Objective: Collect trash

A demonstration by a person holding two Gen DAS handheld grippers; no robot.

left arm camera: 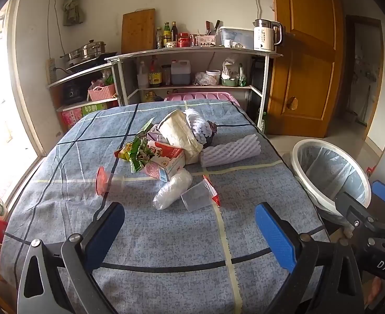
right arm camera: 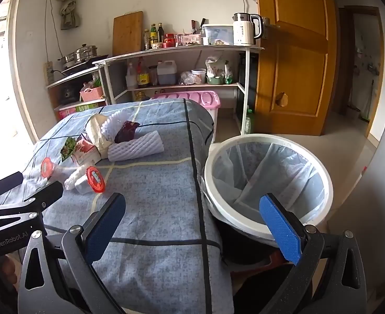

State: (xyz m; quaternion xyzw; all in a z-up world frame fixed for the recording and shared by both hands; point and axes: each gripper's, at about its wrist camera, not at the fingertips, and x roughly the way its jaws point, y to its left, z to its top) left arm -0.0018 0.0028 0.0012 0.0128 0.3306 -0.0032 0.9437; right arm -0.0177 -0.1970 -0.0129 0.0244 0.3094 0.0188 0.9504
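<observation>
A pile of trash lies mid-table on a blue checked cloth [left arm camera: 166, 235]: a red-and-white milk carton [left arm camera: 166, 158], green snack wrappers [left arm camera: 137, 154], a cream paper bag [left arm camera: 179, 133], white foam netting [left arm camera: 230, 150], a crumpled clear bag [left arm camera: 172, 192], a clear cup with red lid [left arm camera: 196, 197] and a red-capped clear piece [left arm camera: 102, 180]. My left gripper [left arm camera: 189, 225] is open and empty, short of the pile. My right gripper [right arm camera: 192, 217] is open and empty over the table's right edge, beside the lined white bin [right arm camera: 268, 183]. The bin also shows in the left wrist view [left arm camera: 331, 175].
Kitchen shelves [left arm camera: 192, 52] with bottles, pots and a kettle [left arm camera: 265, 35] stand behind the table. A pink crate [right arm camera: 192, 98] sits at the far table edge. A wooden door [right arm camera: 294, 52] and tiled floor lie to the right. A window is at left.
</observation>
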